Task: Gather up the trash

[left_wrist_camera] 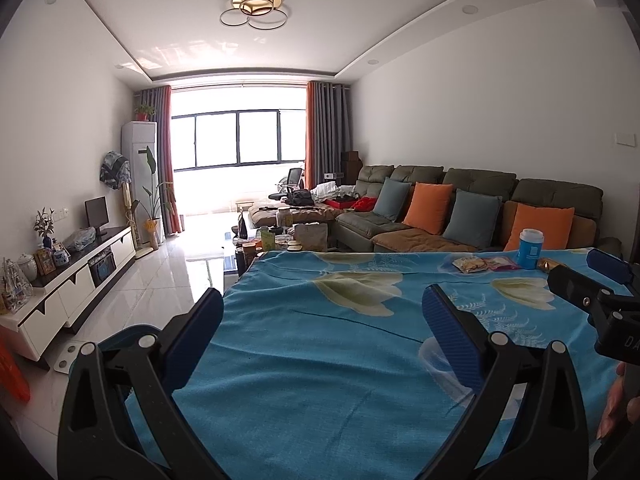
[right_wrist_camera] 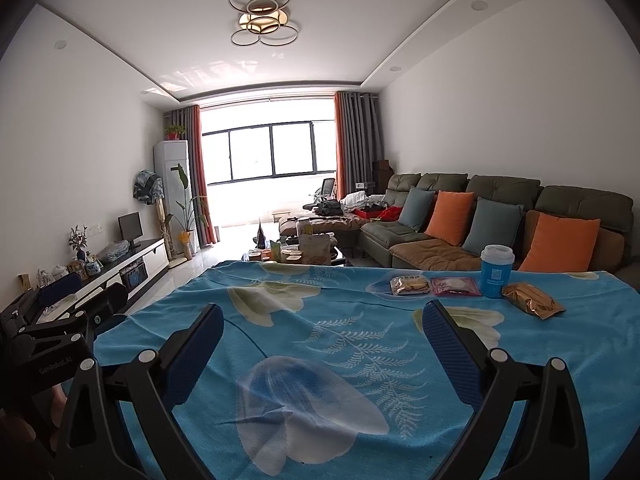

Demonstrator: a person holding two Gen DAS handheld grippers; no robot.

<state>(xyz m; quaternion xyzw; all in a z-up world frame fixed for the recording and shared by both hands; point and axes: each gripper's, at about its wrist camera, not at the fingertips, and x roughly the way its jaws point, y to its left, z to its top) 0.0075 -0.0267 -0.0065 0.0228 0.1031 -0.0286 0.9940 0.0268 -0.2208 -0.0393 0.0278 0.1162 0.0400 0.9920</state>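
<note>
On the far right part of the blue floral tablecloth (right_wrist_camera: 340, 320) lie a yellow snack packet (right_wrist_camera: 409, 284), a pink packet (right_wrist_camera: 456, 286), a gold foil packet (right_wrist_camera: 532, 300) and an upright blue paper cup with a white lid (right_wrist_camera: 496, 271). The left wrist view shows the same cup (left_wrist_camera: 530, 249) and packets (left_wrist_camera: 486, 264) at the far right. My left gripper (left_wrist_camera: 322, 312) is open and empty over the cloth's left part. My right gripper (right_wrist_camera: 322, 328) is open and empty, well short of the packets.
A green sofa with orange and blue cushions (right_wrist_camera: 500, 216) stands behind the table at right. A cluttered coffee table (right_wrist_camera: 296, 250) is beyond the far edge. A white TV cabinet (left_wrist_camera: 72, 276) runs along the left wall. The tiled floor (left_wrist_camera: 160, 280) lies between them.
</note>
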